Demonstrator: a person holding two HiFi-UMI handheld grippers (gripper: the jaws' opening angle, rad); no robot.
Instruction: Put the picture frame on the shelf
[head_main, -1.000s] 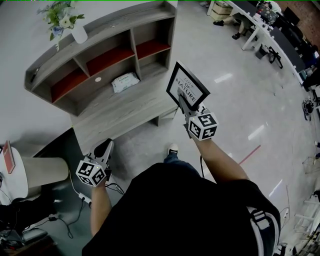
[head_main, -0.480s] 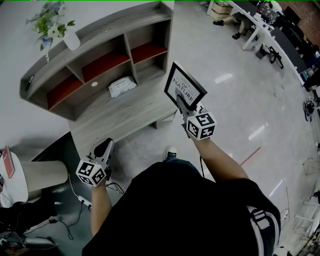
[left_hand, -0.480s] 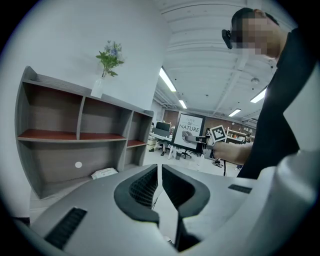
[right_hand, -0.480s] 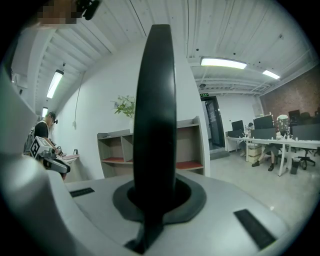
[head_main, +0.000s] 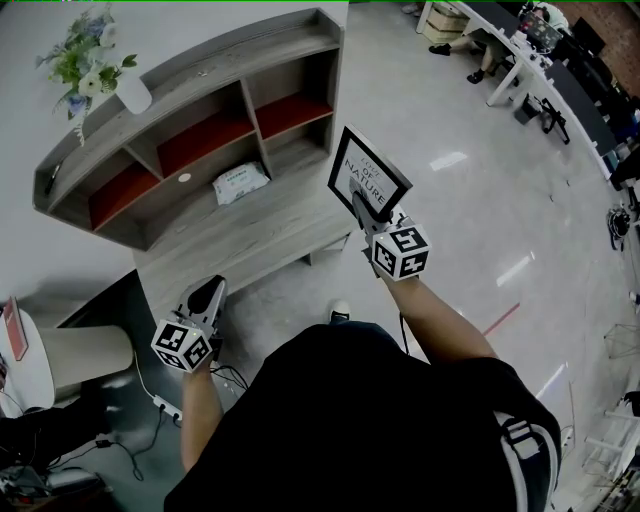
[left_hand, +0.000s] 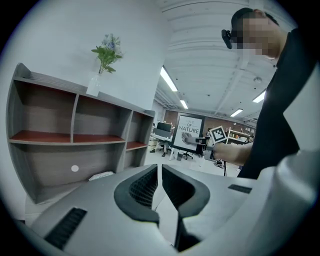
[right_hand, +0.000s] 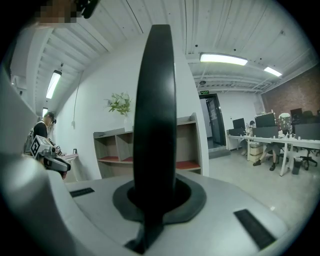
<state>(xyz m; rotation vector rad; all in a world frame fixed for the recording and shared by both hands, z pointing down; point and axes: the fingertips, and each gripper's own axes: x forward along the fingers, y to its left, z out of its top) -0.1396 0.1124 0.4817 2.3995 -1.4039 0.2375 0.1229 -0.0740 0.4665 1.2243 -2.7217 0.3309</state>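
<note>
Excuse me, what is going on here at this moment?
A person stands before a wooden shelf with a gripper in each hand. The right gripper is shut on the lower edge of a black picture frame and holds it up in the air, near the shelf's right end; the frame is not yet on the shelf. The left gripper is shut and empty, held low.

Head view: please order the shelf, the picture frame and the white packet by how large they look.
1. shelf, clearly the largest.
2. picture frame, though it is held nearer the camera, which enlarges it.
3. white packet, the smallest.
</note>
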